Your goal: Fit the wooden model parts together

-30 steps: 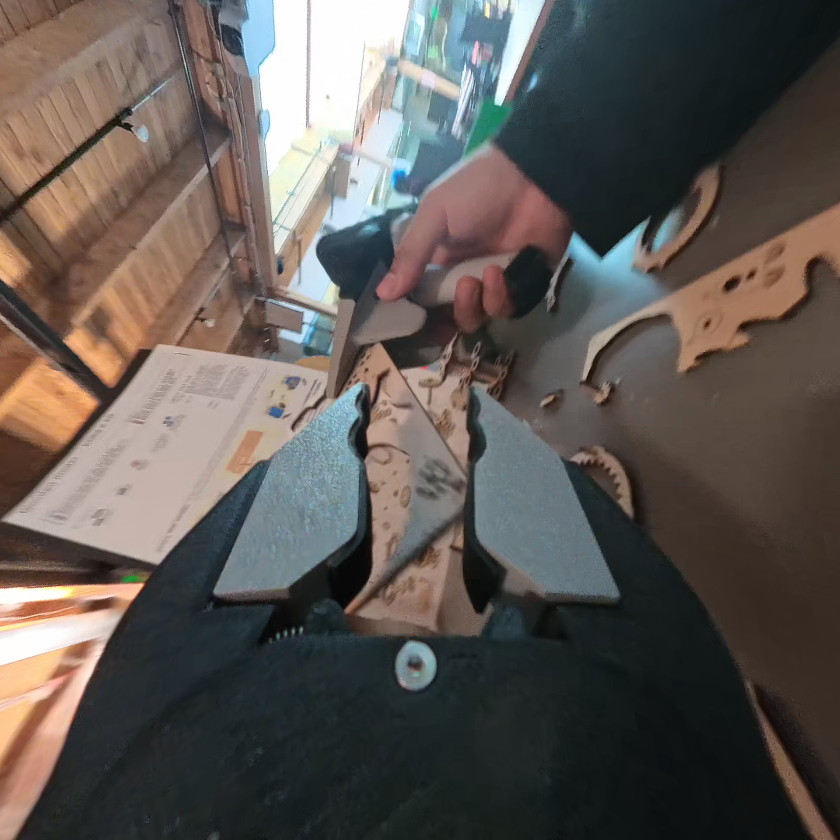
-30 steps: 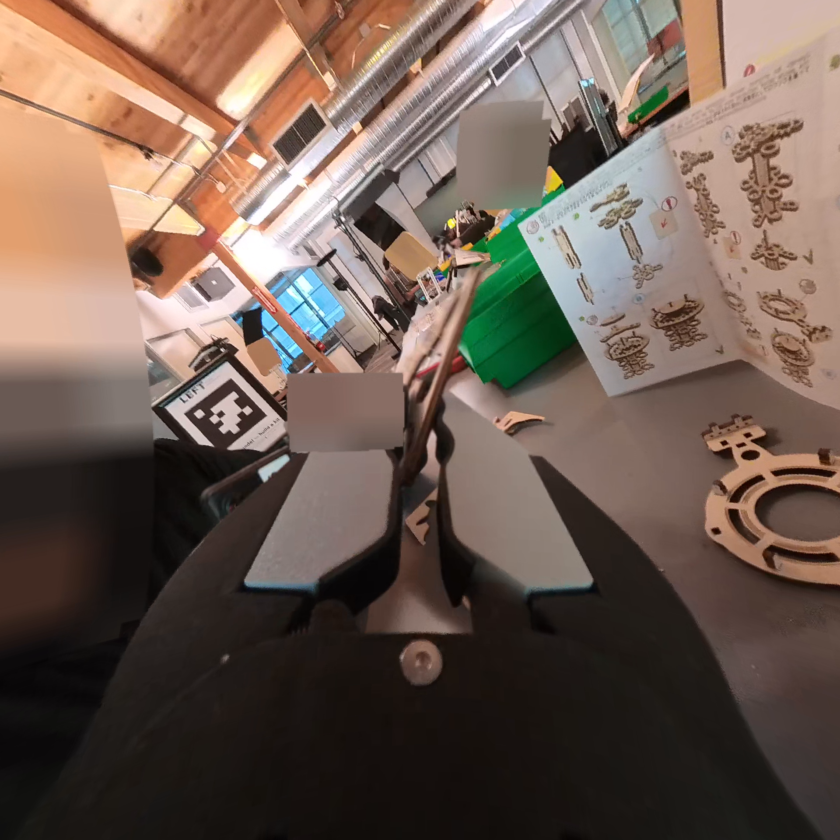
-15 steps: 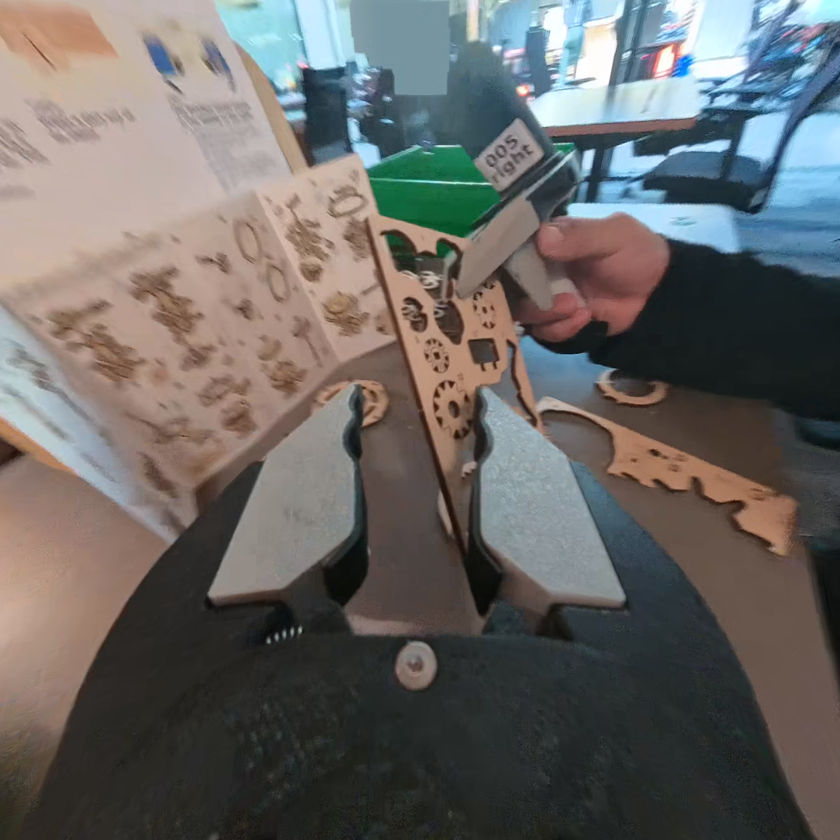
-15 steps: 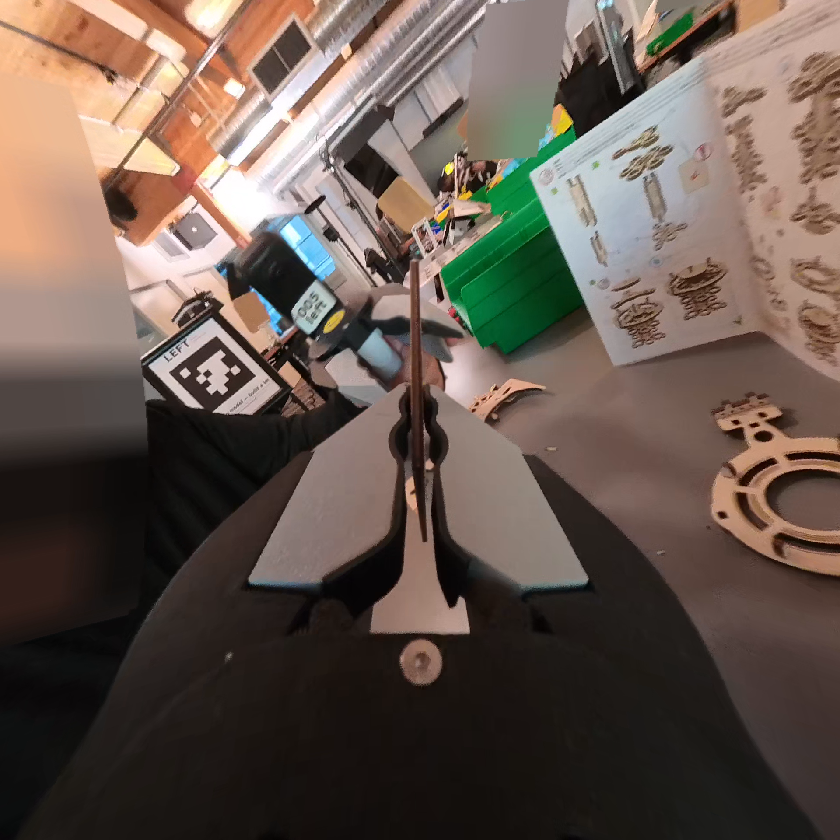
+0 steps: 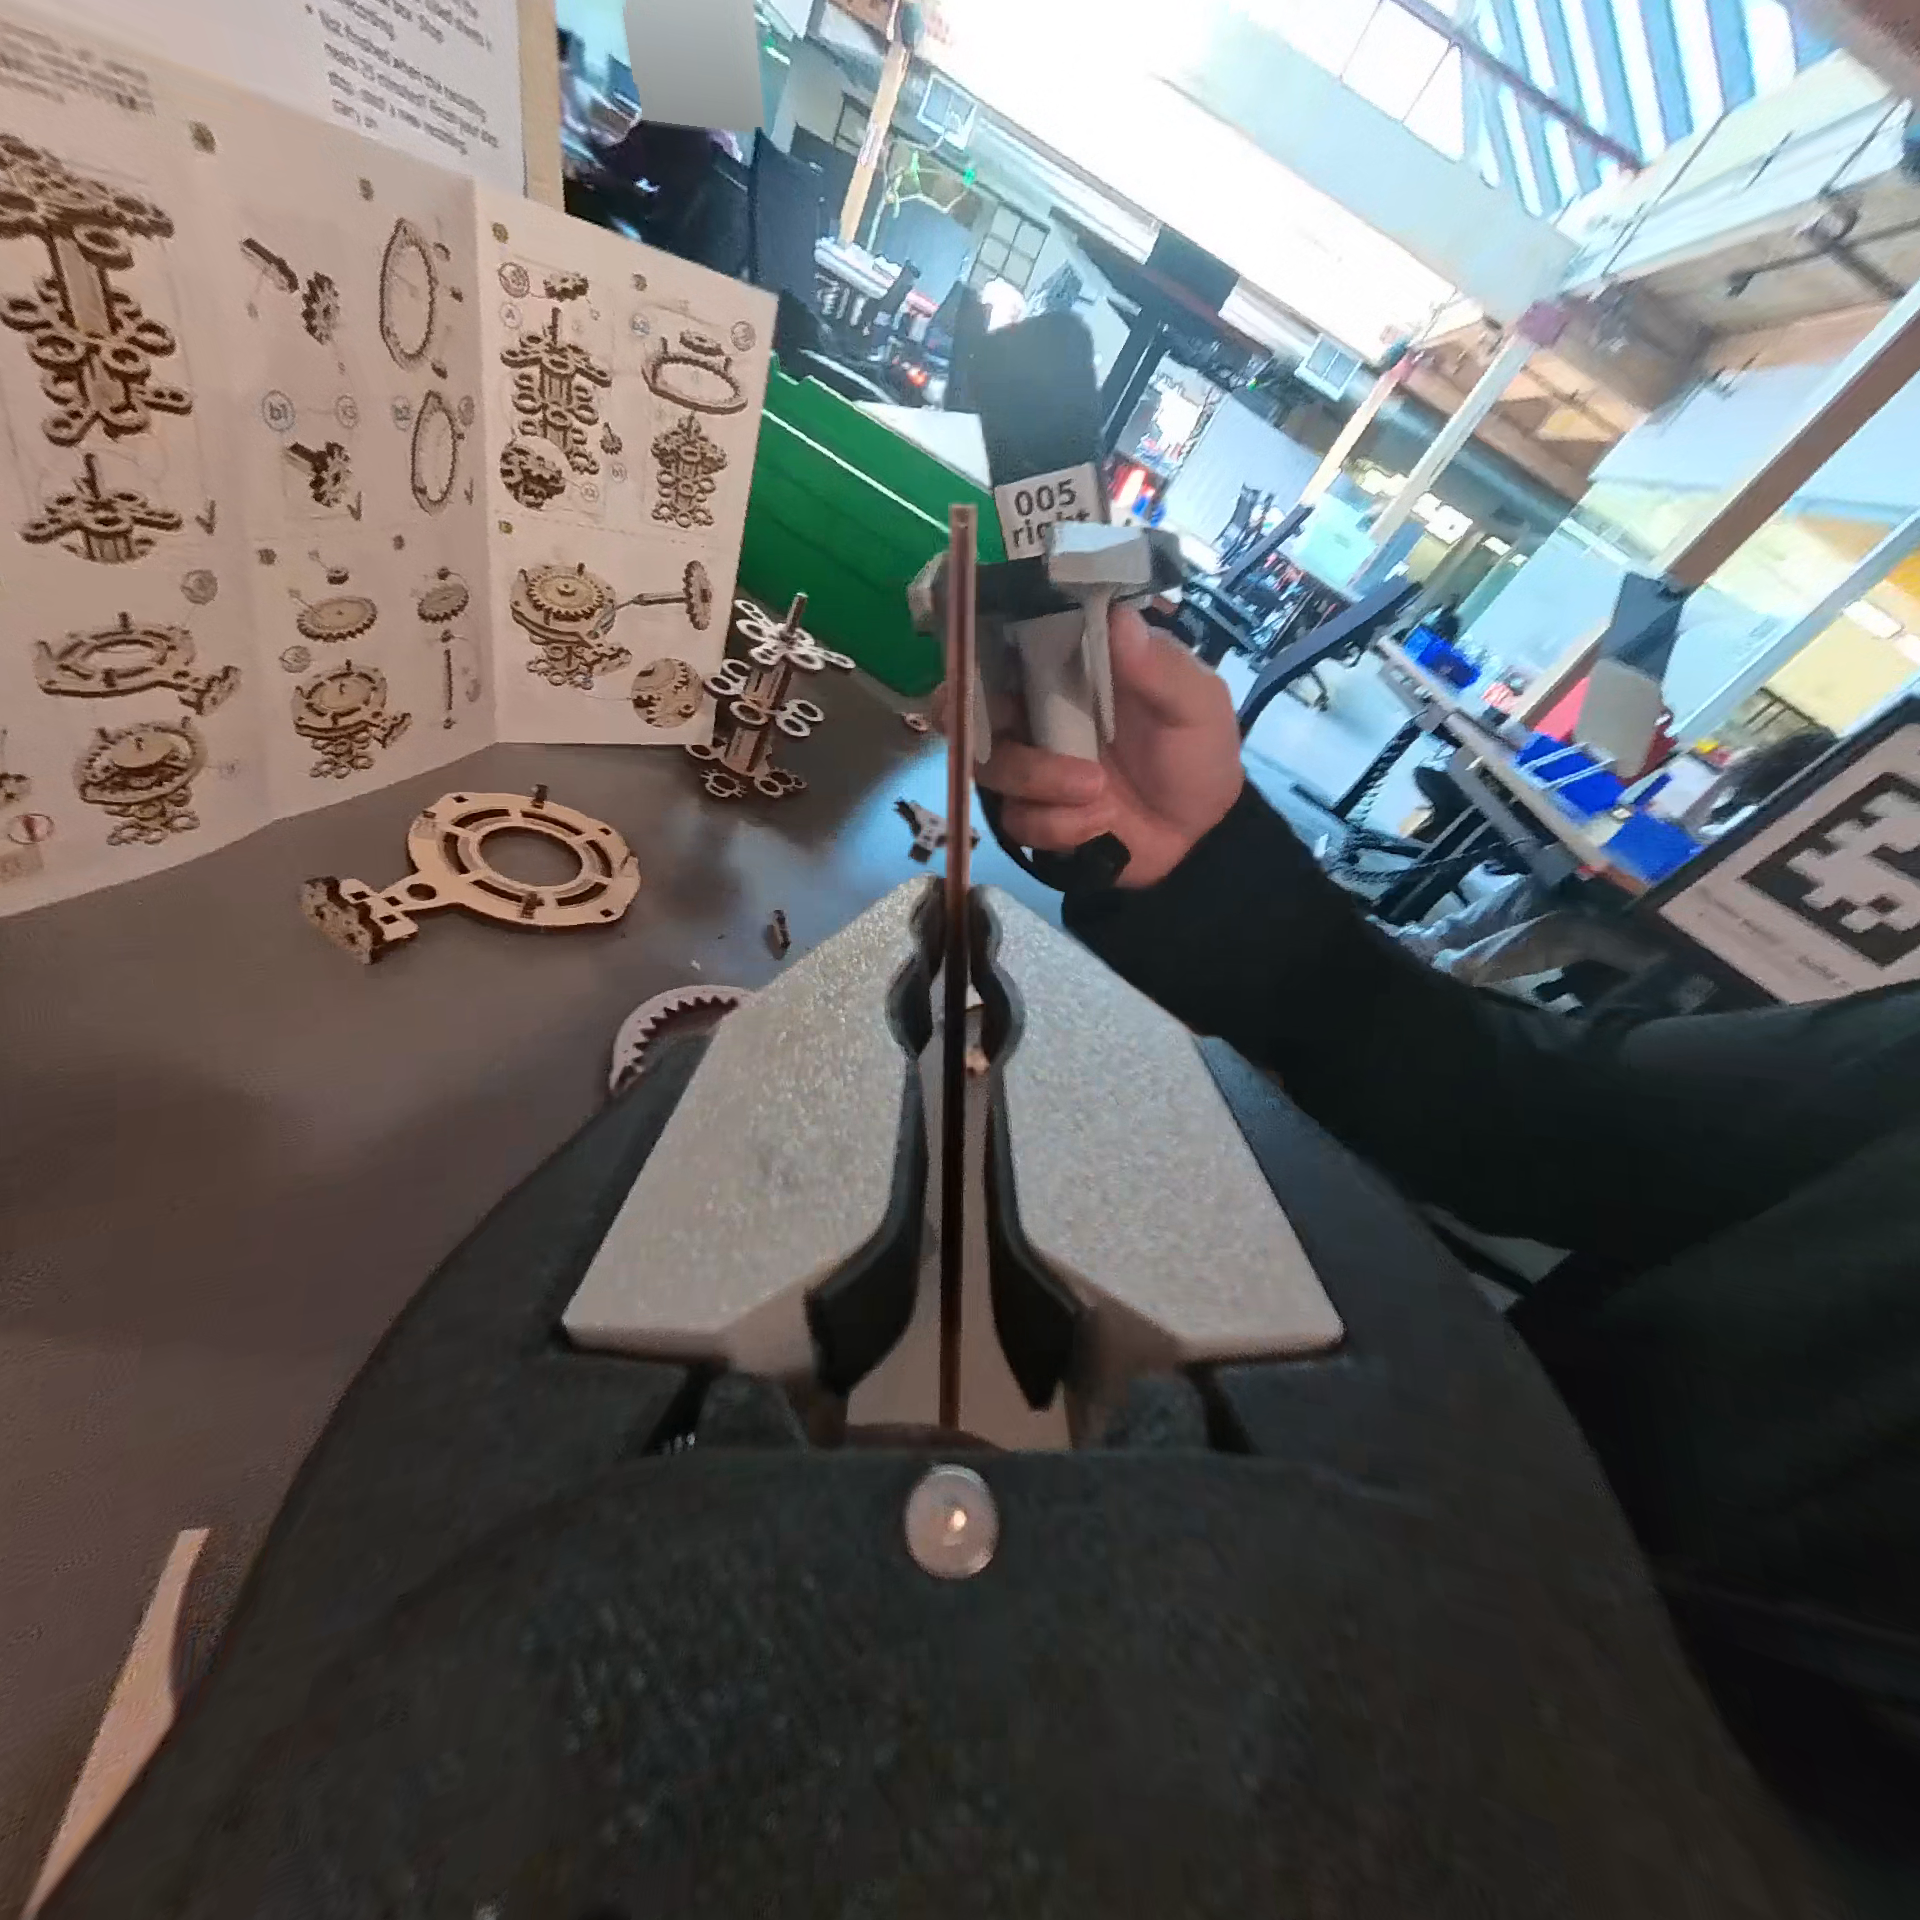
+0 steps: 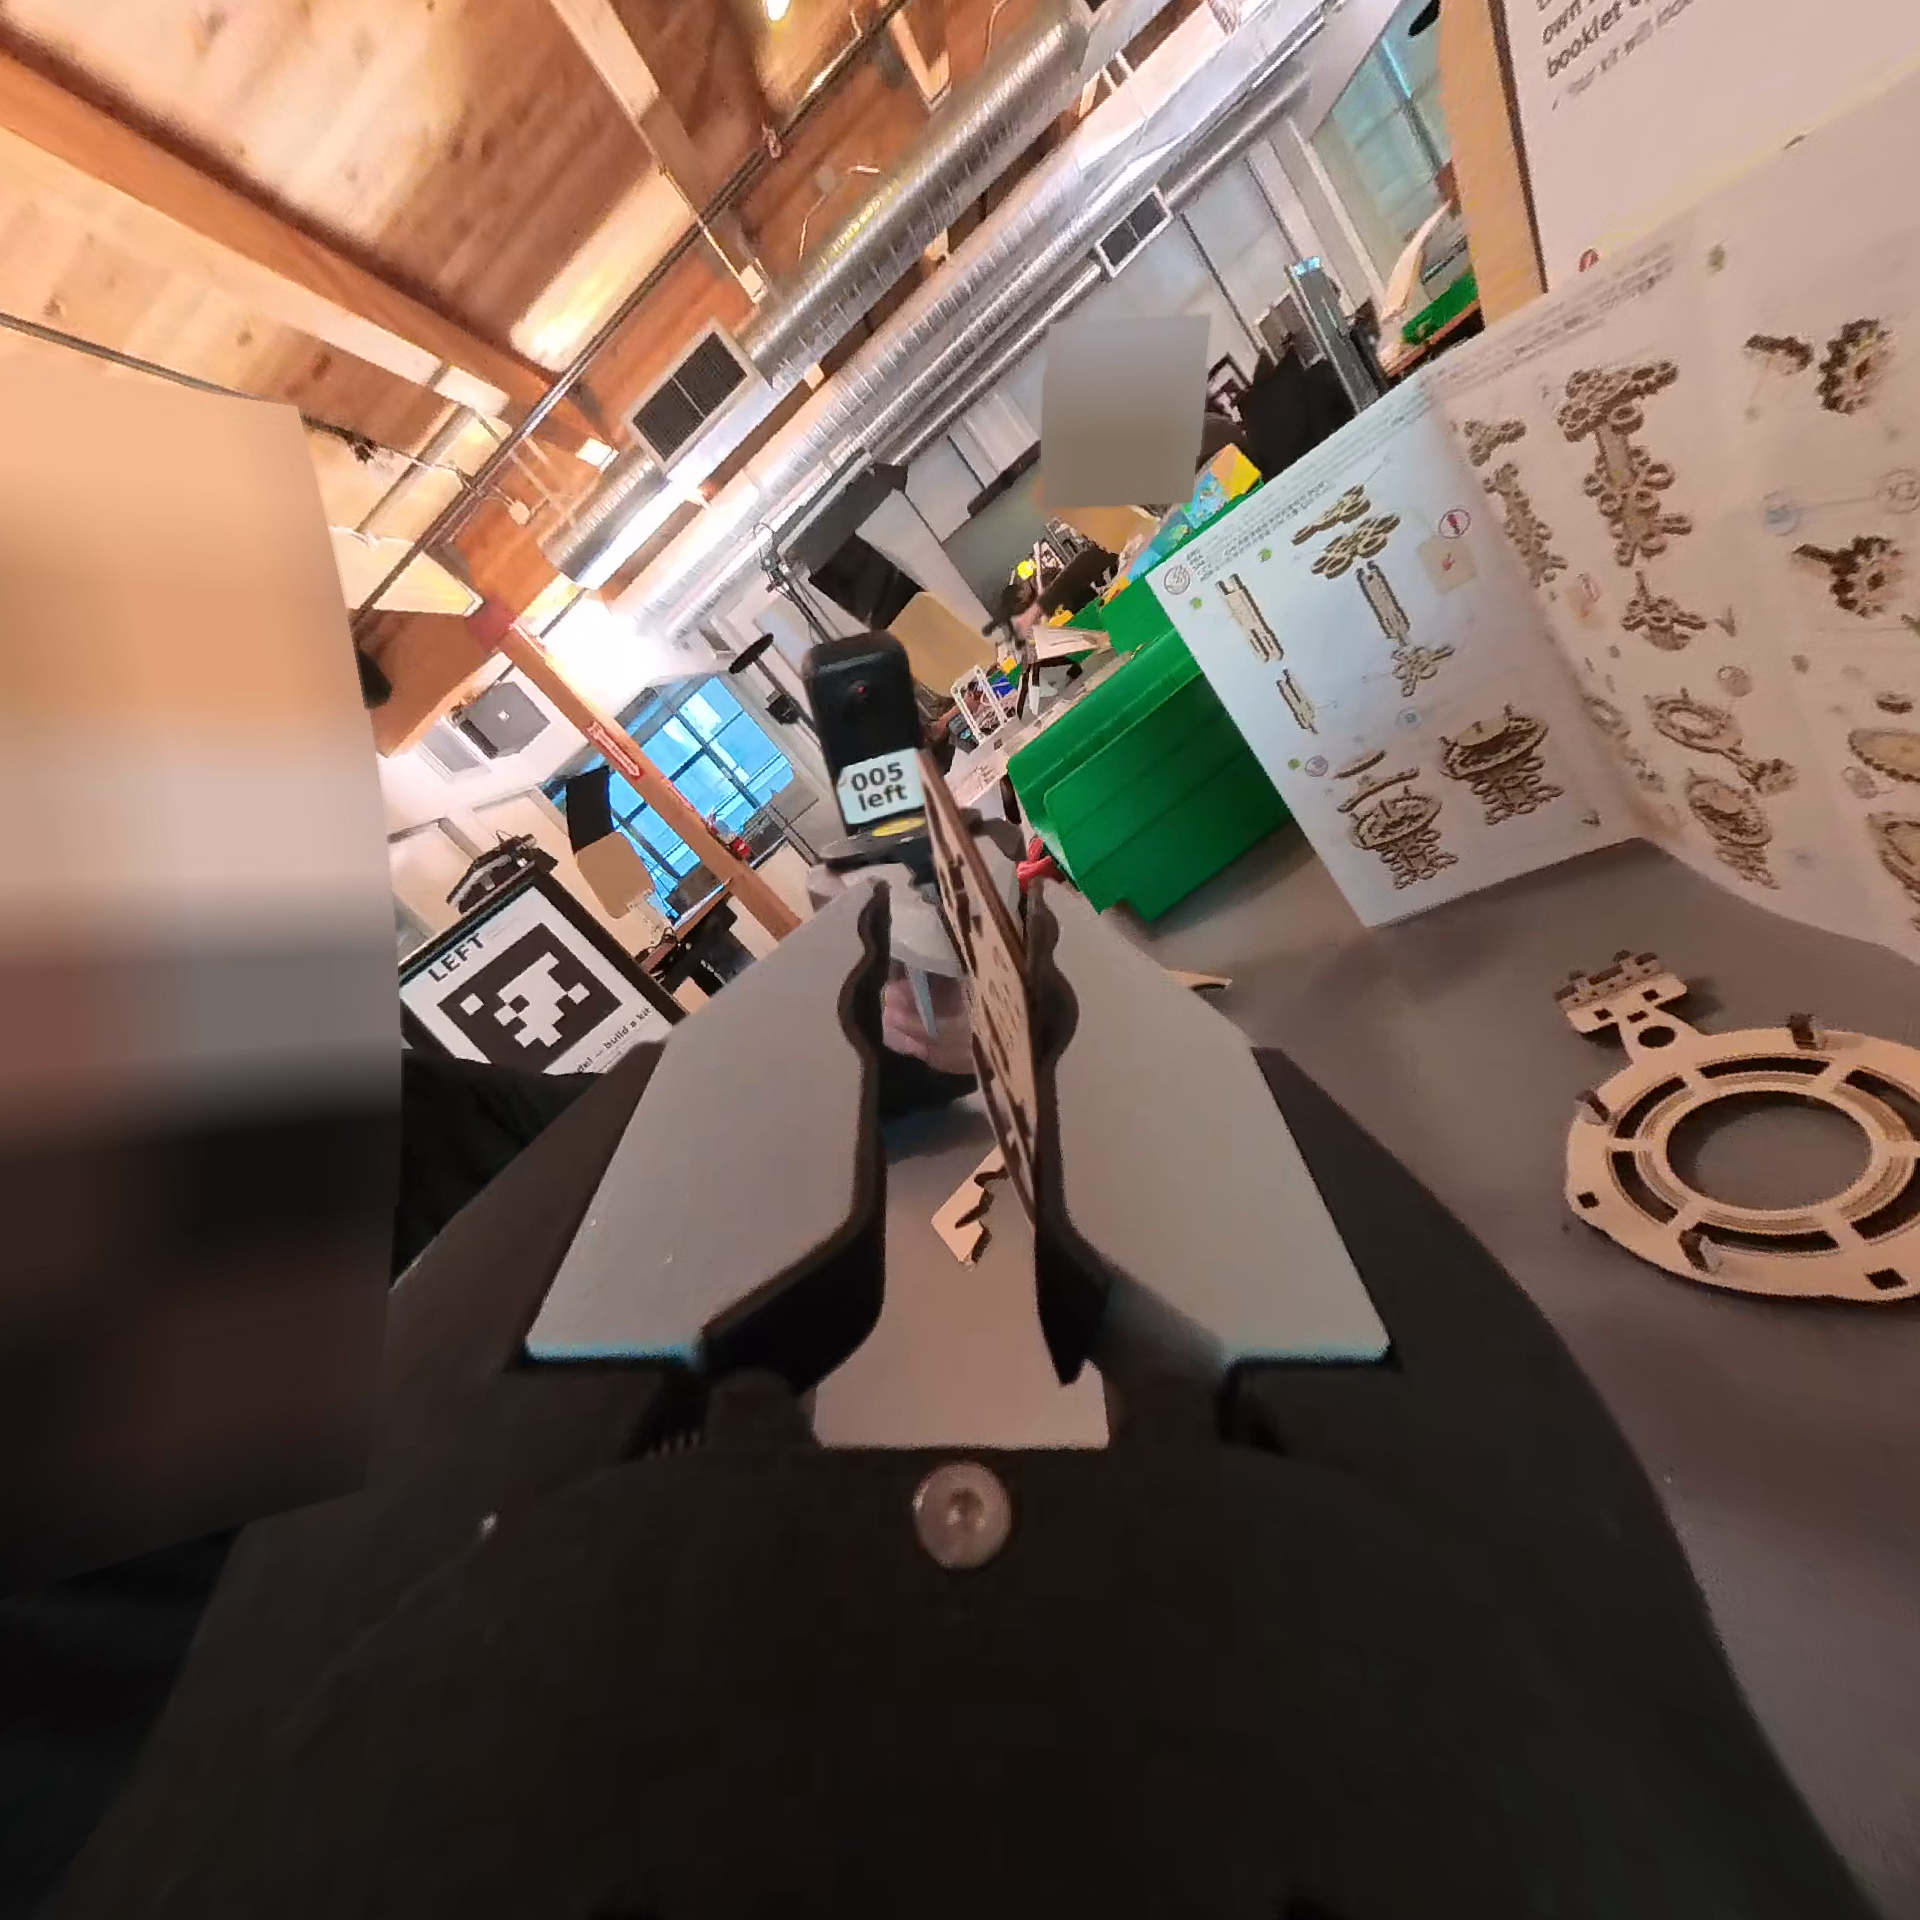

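Observation:
A thin laser-cut wooden sheet (image 5: 957,727) stands upright, edge-on in the left wrist view. My left gripper (image 5: 956,899) is shut on its lower part. My right gripper (image 6: 956,904) is open; the sheet (image 6: 992,997) leans against the inner side of its right finger while the left finger stands clear. In the left wrist view the right gripper (image 5: 1023,597), held by a hand, sits at the sheet's top edge. A ring-shaped wooden part (image 5: 520,868) lies flat on the table and also shows in the right wrist view (image 6: 1745,1164).
A folded instruction sheet (image 5: 312,468) stands at the back of the dark table (image 5: 260,1091). A small wooden tower assembly (image 5: 764,696) stands by a green bin (image 5: 831,520). A toothed gear (image 5: 665,1023) lies beside my left gripper. A wooden offcut (image 6: 961,1226) lies under the right gripper. Left tips to right tips: about 9 centimeters.
My left gripper has closed on the sheet, which it only touched half a second ago. My right gripper, shut on the sheet then, has opened. Both views have swung round.

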Motion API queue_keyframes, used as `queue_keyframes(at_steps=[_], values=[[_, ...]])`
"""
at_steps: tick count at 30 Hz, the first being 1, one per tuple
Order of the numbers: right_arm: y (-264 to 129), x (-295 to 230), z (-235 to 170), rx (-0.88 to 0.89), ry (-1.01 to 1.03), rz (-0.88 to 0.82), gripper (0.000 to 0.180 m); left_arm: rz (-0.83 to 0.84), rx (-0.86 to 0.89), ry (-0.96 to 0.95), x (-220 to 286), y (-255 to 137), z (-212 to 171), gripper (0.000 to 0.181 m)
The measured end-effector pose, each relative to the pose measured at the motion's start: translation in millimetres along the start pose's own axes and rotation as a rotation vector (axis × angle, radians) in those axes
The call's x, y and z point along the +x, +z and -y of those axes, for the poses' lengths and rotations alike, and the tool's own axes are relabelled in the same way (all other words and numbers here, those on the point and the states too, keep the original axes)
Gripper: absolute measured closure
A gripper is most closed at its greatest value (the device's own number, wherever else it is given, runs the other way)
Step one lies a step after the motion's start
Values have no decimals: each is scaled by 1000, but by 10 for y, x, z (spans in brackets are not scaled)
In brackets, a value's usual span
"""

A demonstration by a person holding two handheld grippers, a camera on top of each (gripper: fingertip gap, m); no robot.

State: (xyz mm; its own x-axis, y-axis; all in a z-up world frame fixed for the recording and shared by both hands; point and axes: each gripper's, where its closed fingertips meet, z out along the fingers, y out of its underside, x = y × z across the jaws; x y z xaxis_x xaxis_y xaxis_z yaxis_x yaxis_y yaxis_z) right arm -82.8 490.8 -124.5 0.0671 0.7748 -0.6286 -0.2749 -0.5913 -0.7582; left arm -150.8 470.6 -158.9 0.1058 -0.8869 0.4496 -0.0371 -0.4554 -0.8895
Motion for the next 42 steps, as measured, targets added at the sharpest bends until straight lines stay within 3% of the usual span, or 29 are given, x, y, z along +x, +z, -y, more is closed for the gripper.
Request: queue_keyframes(at_steps=[8, 14, 16, 20, 28, 33, 42], values=[[54, 41, -96, -50, -7, -21, 155, -53, 49, -96, -2, -48, 72, 181], [127, 33, -232, -124, -33, -24, 179, -84, 45, -130, 15, -38, 51, 181], [131, 29, -247, -137, -37, -27, 179, -57, -1, -79, 3, -20, -18, 180], [168, 29, -384, -219, -21, -25, 180, -38, -93, -1, 54, 20, -117, 149], [300, -1, -625, -318, 35, 20, 180, -61, -110, 18, 36, -43, -140, 173], [312, -29, -749, -381, 72, 51, 180, -56, -165, 98, 54, -125, -164, 159], [399, -52, -873, -424, 84, 75, 179, -138, -311, 106, 188, -35, -481, 167]])
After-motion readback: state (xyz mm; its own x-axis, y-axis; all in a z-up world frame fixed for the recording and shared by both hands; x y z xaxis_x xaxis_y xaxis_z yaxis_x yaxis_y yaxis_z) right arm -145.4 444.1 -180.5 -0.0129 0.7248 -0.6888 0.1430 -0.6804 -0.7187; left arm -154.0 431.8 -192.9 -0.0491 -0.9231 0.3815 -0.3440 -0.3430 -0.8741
